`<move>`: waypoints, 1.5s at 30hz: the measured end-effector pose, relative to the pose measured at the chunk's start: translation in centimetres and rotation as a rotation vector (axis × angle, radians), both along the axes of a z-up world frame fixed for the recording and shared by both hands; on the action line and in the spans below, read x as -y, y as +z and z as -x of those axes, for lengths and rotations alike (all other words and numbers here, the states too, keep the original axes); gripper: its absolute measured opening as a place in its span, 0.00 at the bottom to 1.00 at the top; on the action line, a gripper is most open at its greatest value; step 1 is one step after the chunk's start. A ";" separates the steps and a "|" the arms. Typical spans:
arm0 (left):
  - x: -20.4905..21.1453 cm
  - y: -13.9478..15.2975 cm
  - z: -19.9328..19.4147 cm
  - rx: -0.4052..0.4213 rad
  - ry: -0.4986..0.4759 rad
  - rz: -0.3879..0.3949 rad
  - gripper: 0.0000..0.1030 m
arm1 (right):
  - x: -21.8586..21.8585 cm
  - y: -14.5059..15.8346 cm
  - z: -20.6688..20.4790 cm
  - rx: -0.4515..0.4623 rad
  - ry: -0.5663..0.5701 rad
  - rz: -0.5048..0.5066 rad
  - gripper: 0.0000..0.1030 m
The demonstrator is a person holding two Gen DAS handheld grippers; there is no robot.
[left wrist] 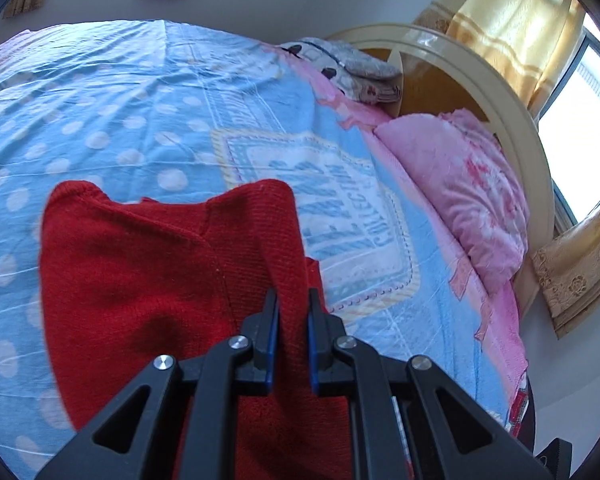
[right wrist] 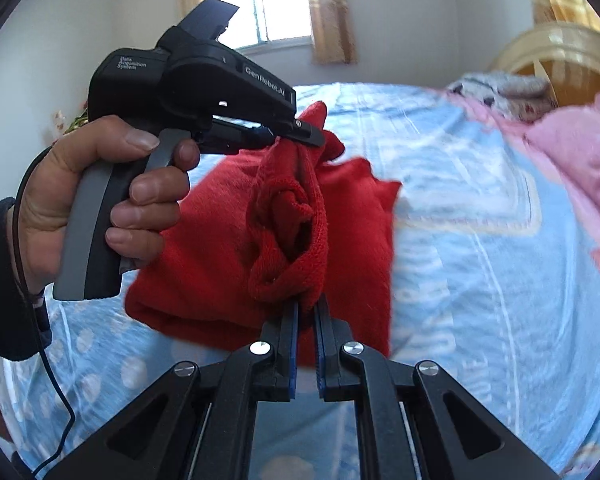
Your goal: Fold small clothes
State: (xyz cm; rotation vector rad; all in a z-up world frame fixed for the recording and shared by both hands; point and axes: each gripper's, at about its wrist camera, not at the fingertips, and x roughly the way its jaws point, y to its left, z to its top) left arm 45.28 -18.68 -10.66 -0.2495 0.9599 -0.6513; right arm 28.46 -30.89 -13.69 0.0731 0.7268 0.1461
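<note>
A red knitted garment (left wrist: 148,276) hangs above the blue polka-dot bedspread (left wrist: 100,112). My left gripper (left wrist: 293,300) is shut on a fold of the garment's edge, which runs between the blue pads. In the right wrist view the garment (right wrist: 228,232) is held up in the air. My right gripper (right wrist: 307,304) is shut on its bunched lower edge. The left gripper (right wrist: 304,136) shows there too, held by a hand (right wrist: 100,196), pinching the garment's top edge. The cloth droops between the two grippers.
A pink pillow (left wrist: 464,188) and a grey patterned folded cloth (left wrist: 352,68) lie by the cream headboard (left wrist: 480,80) at the right. Yellow curtains (left wrist: 512,20) and a window are behind. A printed label patch (left wrist: 320,216) marks the bedspread's middle.
</note>
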 end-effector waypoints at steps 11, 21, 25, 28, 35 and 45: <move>3.6 -0.7 0.8 0.047 -0.037 -0.140 0.16 | 3.3 -1.3 0.2 -0.078 -0.037 -0.153 0.03; -0.4 3.9 10.4 0.446 -0.028 -0.273 0.79 | 7.4 -0.3 1.9 0.016 -0.146 -0.225 0.17; -4.9 2.0 12.8 0.477 0.062 -0.317 0.84 | 7.5 1.1 2.3 0.084 -0.136 -0.313 0.56; -7.5 -0.1 13.0 0.417 0.107 -0.286 0.86 | 6.0 2.3 1.4 0.094 -0.107 -0.253 0.56; -8.2 -3.6 11.7 0.290 0.129 -0.196 0.90 | 4.5 3.4 -6.2 -0.034 -0.047 -0.296 0.51; -7.6 -4.4 12.3 0.286 0.085 -0.189 1.00 | 3.0 1.6 -14.1 -0.174 -0.039 -0.243 0.18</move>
